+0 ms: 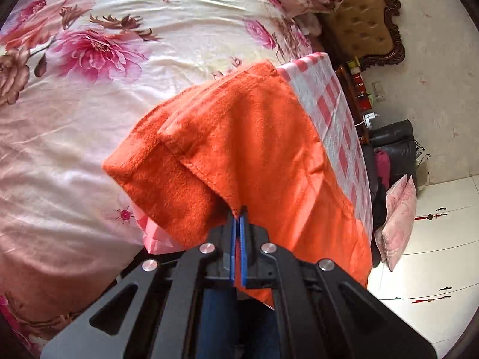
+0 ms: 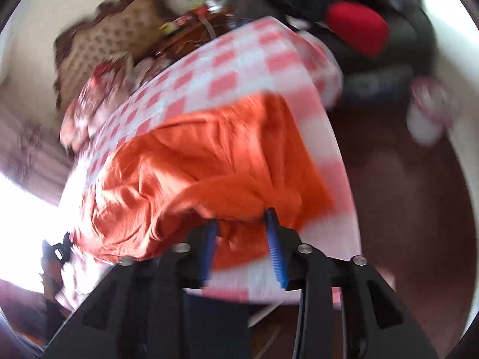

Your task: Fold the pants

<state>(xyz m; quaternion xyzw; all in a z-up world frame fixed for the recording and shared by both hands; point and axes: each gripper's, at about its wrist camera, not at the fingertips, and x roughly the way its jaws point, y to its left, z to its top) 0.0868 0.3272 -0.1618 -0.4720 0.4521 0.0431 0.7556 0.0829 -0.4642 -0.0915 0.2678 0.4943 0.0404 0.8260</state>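
Observation:
Orange fleece pants (image 1: 239,137) lie on a table with a pink-and-white checked cloth (image 1: 329,95), one layer folded over with a hemmed edge showing. My left gripper (image 1: 239,214) is shut on a corner of that folded layer, with the fabric pinched between its blue pads. The right wrist view is blurred. There the pants (image 2: 209,155) lie rumpled on the checked cloth (image 2: 209,68). My right gripper (image 2: 241,218) is open, its blue fingers (image 2: 271,221) standing apart at the near edge of the pants, with fabric bunched between the tips but not clamped.
A bed with a floral spread (image 1: 104,89) lies to the left of the table, with a padded headboard (image 1: 365,24) at its far end. A dark chair (image 1: 395,143) holding clothes and a pink pillow (image 1: 398,218) stand to the right. White cabinet doors (image 1: 434,239) are beyond them.

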